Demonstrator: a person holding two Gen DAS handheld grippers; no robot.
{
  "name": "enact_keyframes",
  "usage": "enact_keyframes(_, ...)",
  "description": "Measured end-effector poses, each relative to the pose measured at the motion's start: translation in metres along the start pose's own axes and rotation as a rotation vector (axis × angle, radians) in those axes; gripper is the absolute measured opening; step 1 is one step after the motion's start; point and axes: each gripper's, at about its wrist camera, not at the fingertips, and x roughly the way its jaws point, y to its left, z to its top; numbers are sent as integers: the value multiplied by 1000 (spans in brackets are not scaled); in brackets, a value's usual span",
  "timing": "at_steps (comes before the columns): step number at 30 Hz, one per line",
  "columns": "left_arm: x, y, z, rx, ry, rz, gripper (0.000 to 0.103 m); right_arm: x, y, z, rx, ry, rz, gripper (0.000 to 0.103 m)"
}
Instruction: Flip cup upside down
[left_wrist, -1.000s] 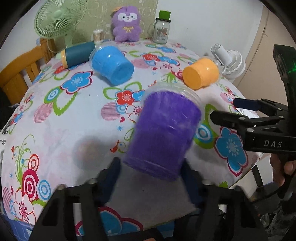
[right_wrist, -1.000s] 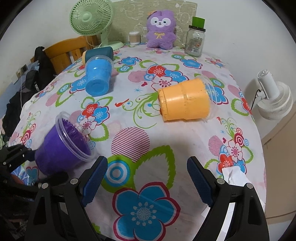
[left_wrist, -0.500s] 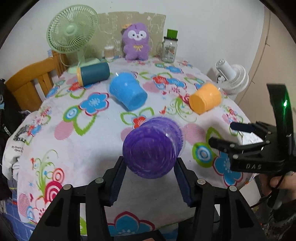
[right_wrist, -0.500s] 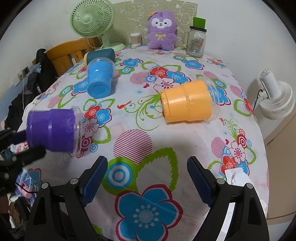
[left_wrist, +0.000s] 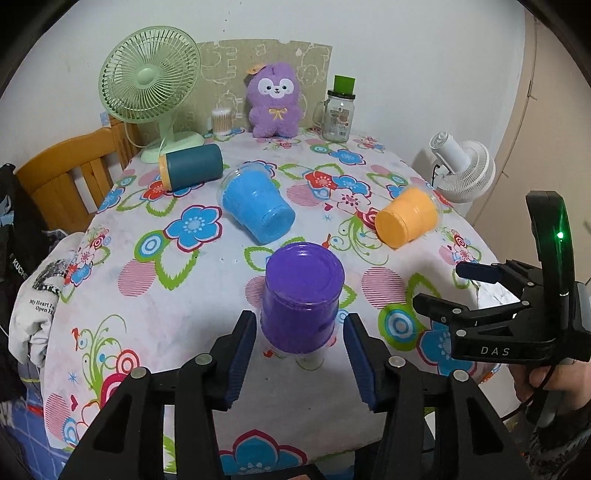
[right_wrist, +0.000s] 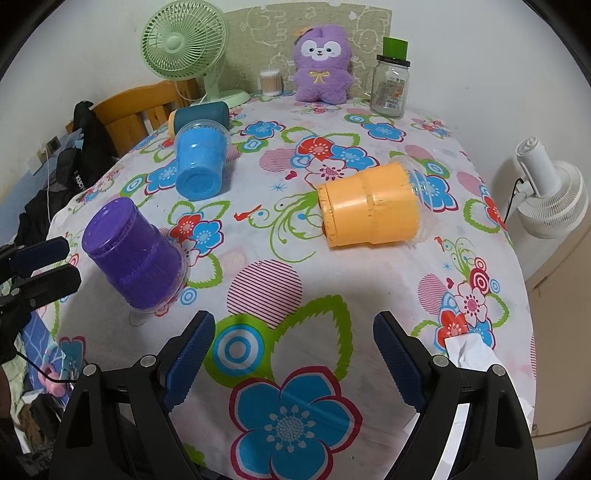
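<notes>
left tongs (left_wrist: 299, 354) spread beside inverted purple cup (left_wrist: 303, 295), near table edge (left_wrist: 110, 369).

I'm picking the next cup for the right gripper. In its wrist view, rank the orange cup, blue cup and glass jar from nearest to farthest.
1. orange cup: lying on its side, ahead of the right gripper, slightly right.
2. blue cup: lying farther back on the left.
3. glass jar: upright at the table's far edge.

I can't see the purple cup's (left_wrist: 302, 299) rim where it meets the surface (left_wrist: 177, 317) (my left tool (left_wrist: 300, 363) blocks it). The jar's (right_wrist: 390, 85) label is too small to read, and the teal cup (right_wrist: 205, 113) sits half hidden behind the blue cup (right_wrist: 199, 162).
</notes>
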Motion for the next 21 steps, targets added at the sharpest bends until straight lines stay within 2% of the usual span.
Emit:
enact_keyframes(2,-3,-1,-1,1,-6,-1,60,-1,1,0,-4,-2,-1,89)
enact_keyframes(12,-13,4,2,-19,-36,10,76,-8,8,7,-16,-18,-4,89)
enact_keyframes(14,-16,7,3,-29,-45,18,83,-12,9,9,-17,-26,-6,89)
enact_keyframes(21,-28,12,6,-49,-84,35,89,-25,17,19,-28,-67,-8,89)
